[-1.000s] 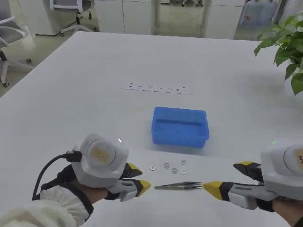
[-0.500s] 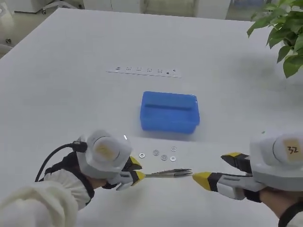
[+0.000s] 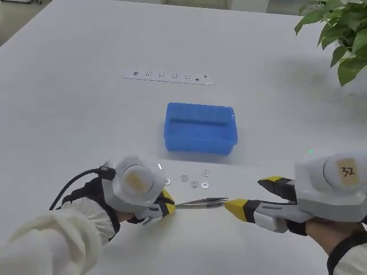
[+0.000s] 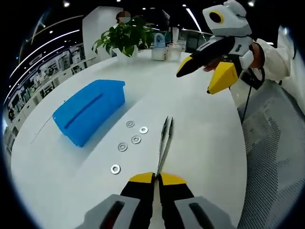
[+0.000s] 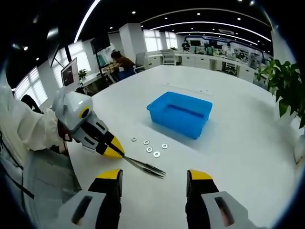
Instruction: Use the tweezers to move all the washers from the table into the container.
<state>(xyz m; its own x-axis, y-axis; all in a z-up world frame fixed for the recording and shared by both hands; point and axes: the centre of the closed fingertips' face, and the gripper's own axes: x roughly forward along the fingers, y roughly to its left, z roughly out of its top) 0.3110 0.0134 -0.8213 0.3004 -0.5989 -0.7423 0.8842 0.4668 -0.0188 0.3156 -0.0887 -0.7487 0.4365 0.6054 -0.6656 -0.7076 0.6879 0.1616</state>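
Tweezers (image 3: 200, 202) lie on the white table (image 3: 69, 114), lower centre of the head view. One end is clamped between the closed jaws of the left gripper (image 3: 170, 204). Five washers (image 3: 194, 184) sit loose just above them, below the blue container (image 3: 200, 129). The right gripper (image 3: 250, 195), marked "32", hovers near the free end with its jaws apart, holding nothing.

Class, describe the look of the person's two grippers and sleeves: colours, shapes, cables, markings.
Both grippers have rounded white-grey housings and dark jaws tipped in yellow. The left gripper trails a black cable; the right gripper bears the number 32. The sleeves are white and puffy.
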